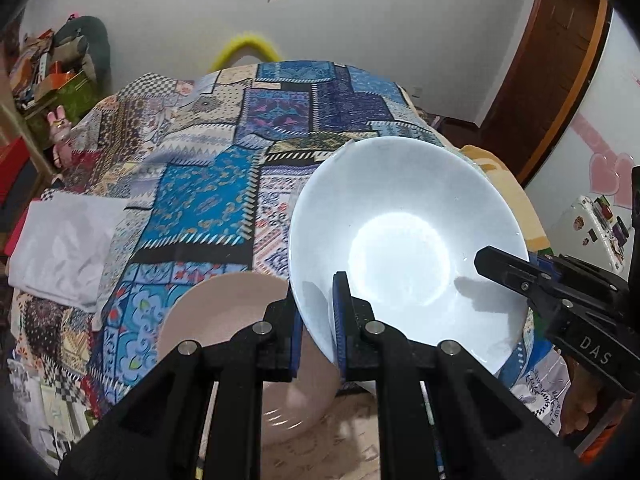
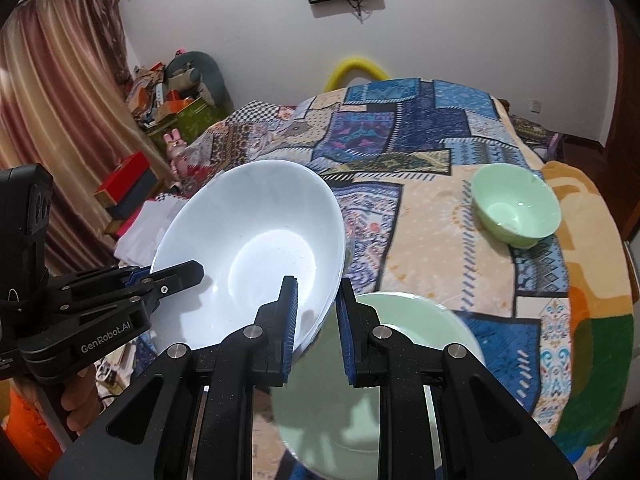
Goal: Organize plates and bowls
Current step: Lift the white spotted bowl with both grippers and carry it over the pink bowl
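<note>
Both grippers, left (image 1: pixel 318 320) and right (image 2: pixel 316 320), clamp their fingers on opposite rims of a tilted white bowl (image 1: pixel 400 232) above the bed (image 2: pixel 432 216). Uneven pulling could slip a rim free, dropping it onto the green plate (image 2: pixel 420 320) under the right fingers.

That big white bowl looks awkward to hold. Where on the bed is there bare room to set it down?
The white bowl could go on the wide patterned bedspread beyond it, between the white folded cloth and the small green bowl. The near edge is crowded: a pink plate and a green plate lie under the grippers.
</note>
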A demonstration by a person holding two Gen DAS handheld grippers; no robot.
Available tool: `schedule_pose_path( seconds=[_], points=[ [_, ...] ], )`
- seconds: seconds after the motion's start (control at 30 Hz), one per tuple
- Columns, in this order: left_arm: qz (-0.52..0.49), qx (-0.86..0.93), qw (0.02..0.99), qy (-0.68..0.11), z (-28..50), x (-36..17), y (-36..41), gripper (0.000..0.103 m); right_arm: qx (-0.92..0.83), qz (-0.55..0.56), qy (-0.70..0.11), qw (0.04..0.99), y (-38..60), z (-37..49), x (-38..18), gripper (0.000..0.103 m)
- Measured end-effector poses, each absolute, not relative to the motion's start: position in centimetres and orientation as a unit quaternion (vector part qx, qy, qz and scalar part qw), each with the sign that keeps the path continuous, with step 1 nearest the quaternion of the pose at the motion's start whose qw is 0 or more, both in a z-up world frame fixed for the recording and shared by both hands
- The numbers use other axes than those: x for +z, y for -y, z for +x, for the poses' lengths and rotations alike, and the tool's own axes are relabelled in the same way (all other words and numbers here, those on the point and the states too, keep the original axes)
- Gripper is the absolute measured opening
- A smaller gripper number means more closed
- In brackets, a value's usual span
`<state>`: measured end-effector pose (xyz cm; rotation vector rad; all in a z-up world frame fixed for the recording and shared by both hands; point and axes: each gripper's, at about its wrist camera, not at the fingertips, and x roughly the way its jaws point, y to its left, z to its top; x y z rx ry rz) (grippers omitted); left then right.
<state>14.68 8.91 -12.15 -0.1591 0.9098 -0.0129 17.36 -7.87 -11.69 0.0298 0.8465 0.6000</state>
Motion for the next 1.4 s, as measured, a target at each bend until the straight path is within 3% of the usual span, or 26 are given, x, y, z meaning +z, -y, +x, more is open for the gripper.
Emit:
schedule_pose_path(
  seconds=[1.4],
  points=[
    [-0.142, 0.053, 0.846, -0.512, 10.8, -21.1, -18.5, 0.013, 0.342, -0.013, -0.5, 0.795, -1.7, 16.3, -19.4, 0.018]
  ],
)
